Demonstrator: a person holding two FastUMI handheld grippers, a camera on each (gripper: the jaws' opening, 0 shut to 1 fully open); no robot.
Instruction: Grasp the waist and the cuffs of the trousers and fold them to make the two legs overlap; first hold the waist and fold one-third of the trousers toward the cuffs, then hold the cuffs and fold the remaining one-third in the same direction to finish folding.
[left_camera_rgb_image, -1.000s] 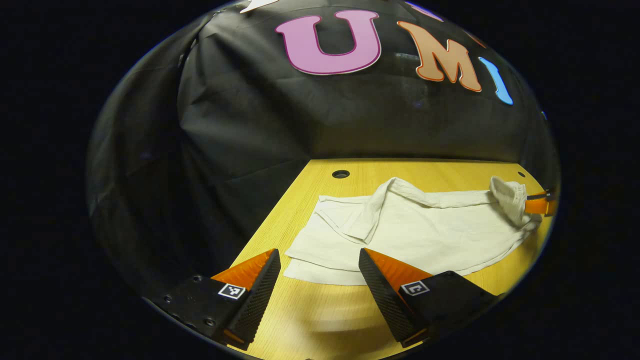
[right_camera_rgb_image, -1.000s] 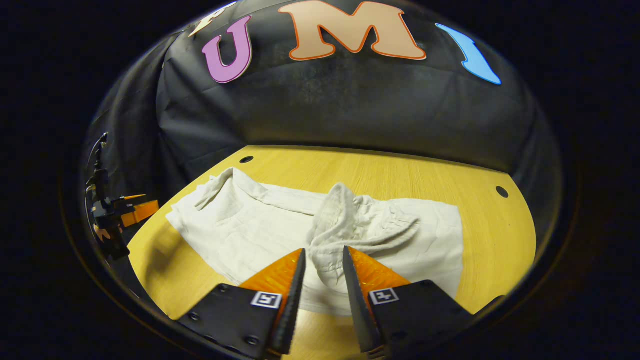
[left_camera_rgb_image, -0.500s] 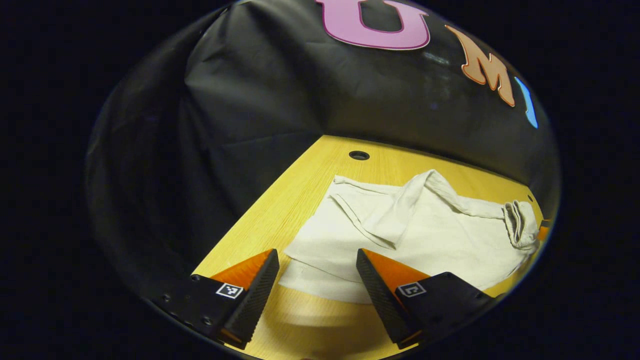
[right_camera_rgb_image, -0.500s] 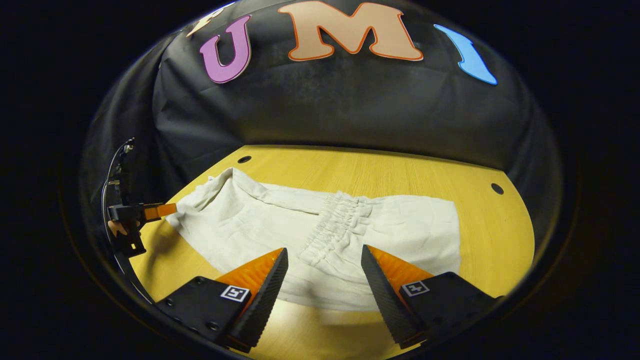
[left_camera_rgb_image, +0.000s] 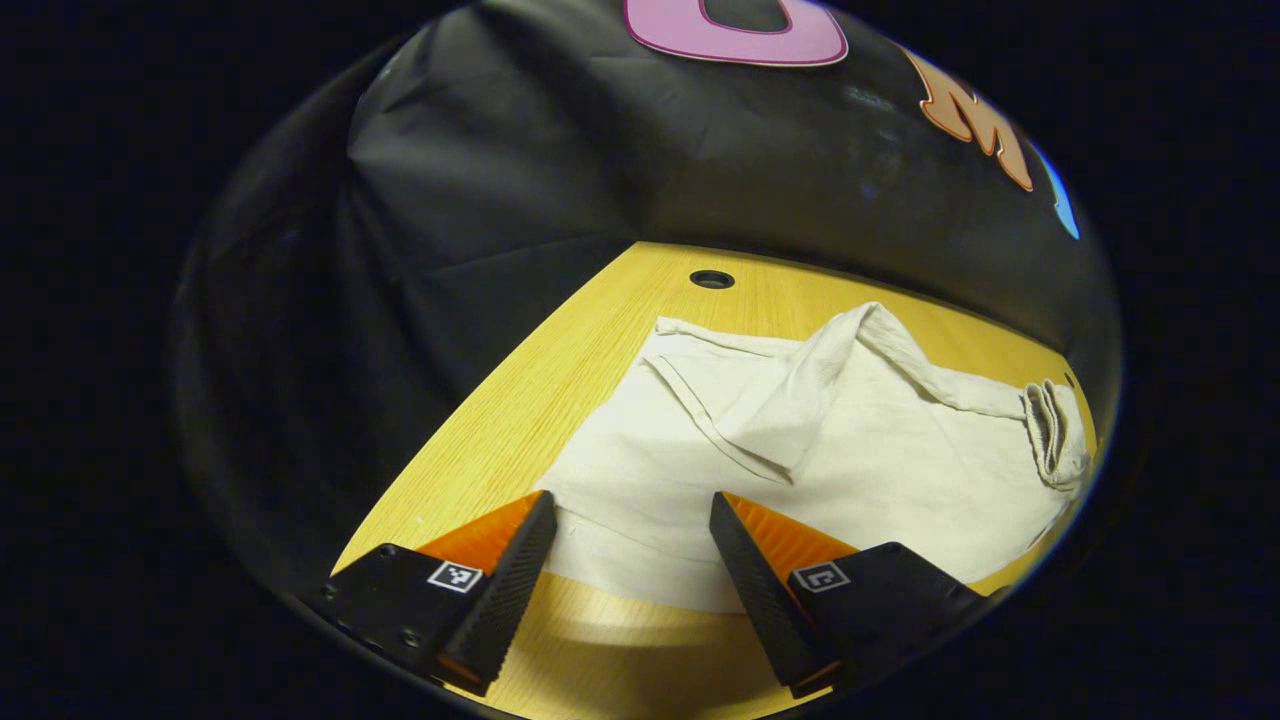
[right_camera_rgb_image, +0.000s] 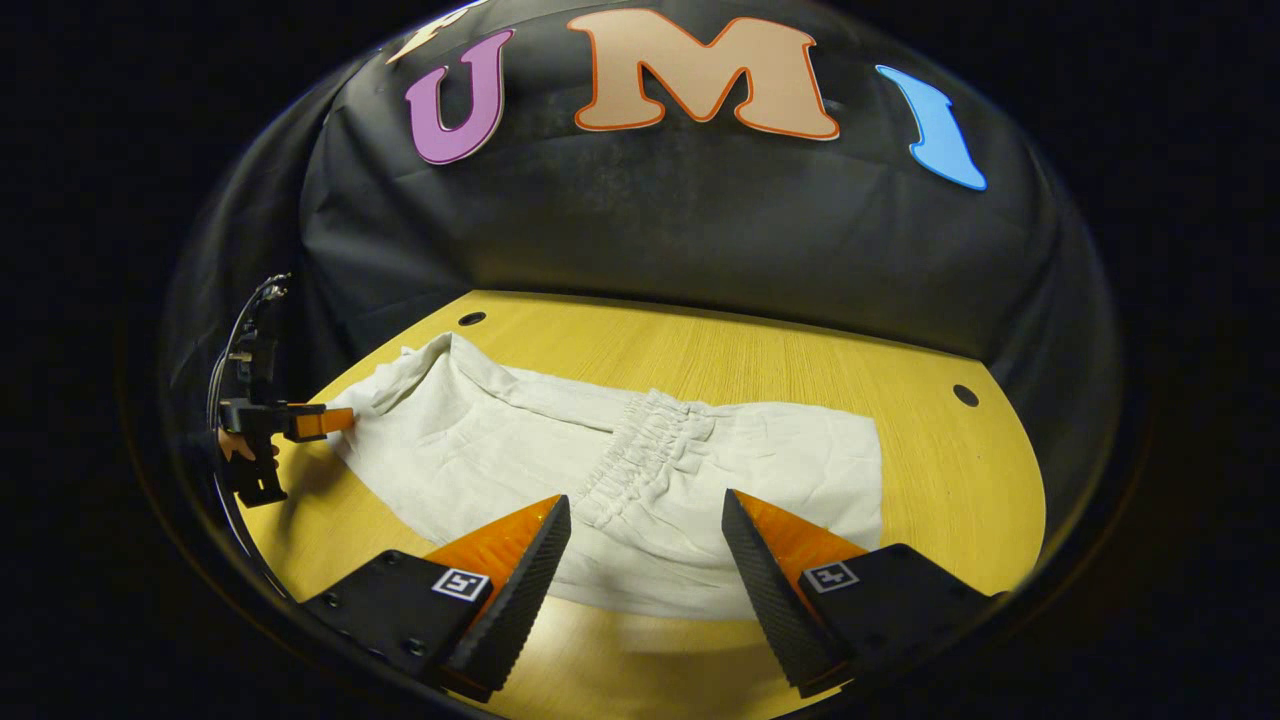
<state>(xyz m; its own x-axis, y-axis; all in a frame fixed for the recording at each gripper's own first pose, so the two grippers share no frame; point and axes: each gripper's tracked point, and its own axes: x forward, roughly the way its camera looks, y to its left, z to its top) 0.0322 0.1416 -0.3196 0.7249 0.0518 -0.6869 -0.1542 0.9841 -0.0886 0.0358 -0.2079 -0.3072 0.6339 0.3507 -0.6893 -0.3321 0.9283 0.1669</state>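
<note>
Now the pale trousers (right_camera_rgb_image: 640, 470) lie spread flat on the yellow wooden table (right_camera_rgb_image: 780, 360), running from about 9 o'clock to 3 o'clock across the right gripper view. Their gathered elastic waist (right_camera_rgb_image: 645, 445) sits folded onto the middle of the cloth, near the centre of that view and just beyond the right gripper (right_camera_rgb_image: 645, 560). That gripper hovers over the near edge of the fabric with its two fingers spread wide, gripping nothing. At 9 o'clock in the same view the left gripper (right_camera_rgb_image: 300, 422) shows far off, its tip at the cuff end of the garment, with a hand (right_camera_rgb_image: 232, 445) behind it.

In the left gripper view the trousers (left_camera_rgb_image: 850, 450) fill the table (left_camera_rgb_image: 560, 370) from the centre out to 3 o'clock. A loose flap of cloth (left_camera_rgb_image: 800, 395) lies doubled over near the middle, and the bunched waist (left_camera_rgb_image: 1050, 435) rests at 3 o'clock. The left gripper (left_camera_rgb_image: 630, 550) stands wide apart at 6 o'clock, empty, its fingers straddling the near corner of the cloth. A round hole (left_camera_rgb_image: 712, 279) marks the tabletop at 12 o'clock, beyond the fabric.
</note>
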